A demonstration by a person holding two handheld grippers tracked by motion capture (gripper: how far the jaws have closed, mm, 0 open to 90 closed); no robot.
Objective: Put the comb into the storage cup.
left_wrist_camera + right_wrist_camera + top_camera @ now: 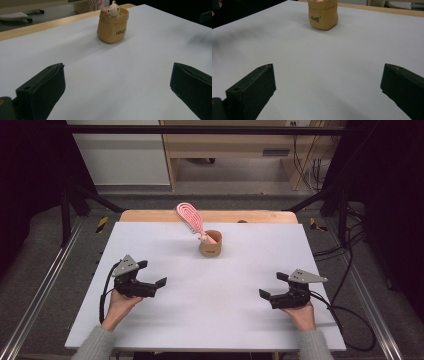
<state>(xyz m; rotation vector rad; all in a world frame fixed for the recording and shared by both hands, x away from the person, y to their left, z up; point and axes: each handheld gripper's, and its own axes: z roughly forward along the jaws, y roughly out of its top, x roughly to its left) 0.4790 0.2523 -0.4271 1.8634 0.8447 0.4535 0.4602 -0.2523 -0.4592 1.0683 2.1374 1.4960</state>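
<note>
Left tongs [151,273] gaping, empty | right tongs [272,286] gaping, empty | tan ceramic cup [210,243] holding pink plastic comb [190,217], far on white tabletop [215,305]

- In the left gripper view the pink brush [96,4] is cut off by the top edge; just its lowest part shows above the tan cup [112,26].
- The right gripper view crops the cup's rim at the top edge.
- The small print on the cup is too small to read.
- The brush handle's lower end is hidden inside the cup.
- Both views crop the black jaws at the bottom and sides.
</note>
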